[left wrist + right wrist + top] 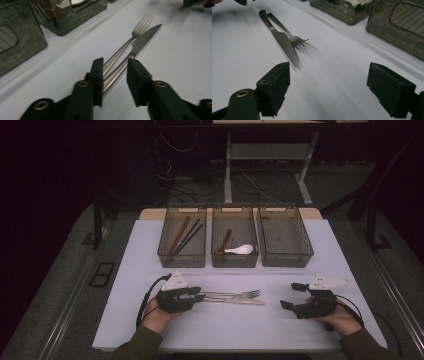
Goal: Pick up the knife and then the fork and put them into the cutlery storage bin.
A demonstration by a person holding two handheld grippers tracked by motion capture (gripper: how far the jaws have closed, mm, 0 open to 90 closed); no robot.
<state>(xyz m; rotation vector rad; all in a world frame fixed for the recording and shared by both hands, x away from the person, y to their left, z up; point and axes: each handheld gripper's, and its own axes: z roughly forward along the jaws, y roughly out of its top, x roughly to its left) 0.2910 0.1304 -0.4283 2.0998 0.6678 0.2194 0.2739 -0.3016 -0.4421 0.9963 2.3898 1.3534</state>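
Chopsticks (184,236) and spoons (239,249) lie in bins; the right bin (285,240) is bare. Near the table's (150,240) front edge, the left gripper (115,72) straddles fork (125,46) and knife (136,48) handles, seemingly not yet pinching. The right gripper (328,90) is spread.

Three bins (285,251): chopsticks (185,236); white spoon (240,249), perhaps a brown one (224,242).

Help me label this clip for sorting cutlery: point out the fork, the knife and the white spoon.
fork (140,27): left gripper view, base of its tines.
knife (284,45): right gripper view, middle of the blade.
white spoon (240,250): high view, its bowl.
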